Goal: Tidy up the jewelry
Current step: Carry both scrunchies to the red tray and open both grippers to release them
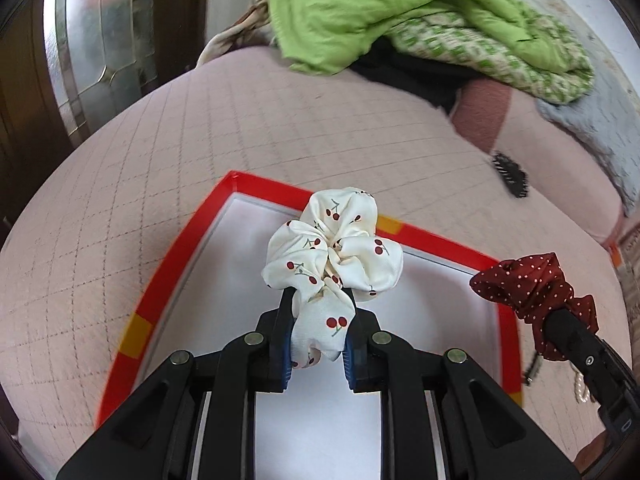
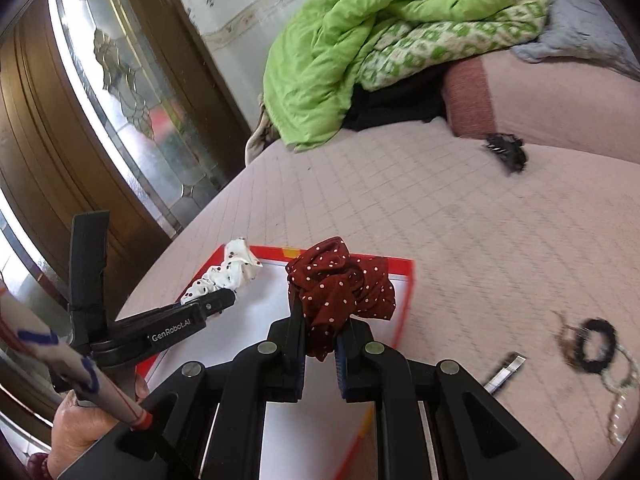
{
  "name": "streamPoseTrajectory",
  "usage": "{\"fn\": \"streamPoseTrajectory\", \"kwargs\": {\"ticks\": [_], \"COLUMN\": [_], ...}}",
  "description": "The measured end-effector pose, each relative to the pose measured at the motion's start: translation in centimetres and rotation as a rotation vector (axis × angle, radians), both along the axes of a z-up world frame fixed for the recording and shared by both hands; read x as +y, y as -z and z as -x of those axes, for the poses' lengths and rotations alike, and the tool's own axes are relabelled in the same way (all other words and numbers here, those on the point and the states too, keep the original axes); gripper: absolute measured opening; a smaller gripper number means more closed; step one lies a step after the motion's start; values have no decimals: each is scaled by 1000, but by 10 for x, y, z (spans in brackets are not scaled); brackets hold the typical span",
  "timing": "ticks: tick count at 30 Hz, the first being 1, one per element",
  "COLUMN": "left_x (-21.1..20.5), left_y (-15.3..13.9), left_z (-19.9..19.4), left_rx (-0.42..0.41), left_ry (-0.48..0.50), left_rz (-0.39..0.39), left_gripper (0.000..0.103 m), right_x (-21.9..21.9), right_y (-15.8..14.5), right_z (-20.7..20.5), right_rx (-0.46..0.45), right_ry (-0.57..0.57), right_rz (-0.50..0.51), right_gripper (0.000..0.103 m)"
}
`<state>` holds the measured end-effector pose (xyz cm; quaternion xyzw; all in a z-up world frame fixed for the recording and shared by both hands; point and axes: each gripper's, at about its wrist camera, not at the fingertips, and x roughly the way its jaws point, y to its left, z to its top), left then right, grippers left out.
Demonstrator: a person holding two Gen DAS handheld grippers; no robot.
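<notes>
My left gripper [image 1: 318, 312] is shut on a white scrunchie with red cherries [image 1: 334, 248], held above the white floor of a red-rimmed tray [image 1: 180, 248]. My right gripper [image 2: 320, 316] is shut on a dark red scrunchie with white dots [image 2: 340, 280], also over the tray [image 2: 404, 276]. The red scrunchie [image 1: 532, 280] and right gripper show at the tray's right edge in the left wrist view. In the right wrist view the left gripper [image 2: 228, 296] with the cherry scrunchie [image 2: 228, 272] reaches in from the left.
The tray lies on a pink quilted bed [image 1: 280, 128]. A black claw clip [image 2: 506, 150] lies farther back. A black hair tie [image 2: 596, 346], a pearl strand [image 2: 620, 400] and a silver clip [image 2: 504, 372] lie right of the tray. Green bedding [image 2: 360, 40] is piled behind. A hand [image 2: 88, 428] holds the left gripper.
</notes>
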<state>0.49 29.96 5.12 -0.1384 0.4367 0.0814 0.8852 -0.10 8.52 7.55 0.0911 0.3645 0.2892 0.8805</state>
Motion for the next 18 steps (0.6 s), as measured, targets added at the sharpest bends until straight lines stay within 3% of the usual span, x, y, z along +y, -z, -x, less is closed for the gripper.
{"fn": "streamPoseTrajectory", "kwargs": {"ticks": [12, 16, 18], "left_x": [4, 5, 6], "left_y": [13, 13, 12], "left_z": [-20, -20, -19], "left_rx": [52, 48, 45], "left_ry": [-10, -26, -30], "left_rz": [-6, -8, -7], "left_gripper": [21, 37, 39], "right_x": [30, 29, 28], "right_y": [35, 39, 39], "right_z": [-38, -39, -39], "right_rx": [94, 113, 121], "right_ry": [-9, -5, -5], "right_rz": [60, 66, 61], "right_gripper": [13, 18, 26]}}
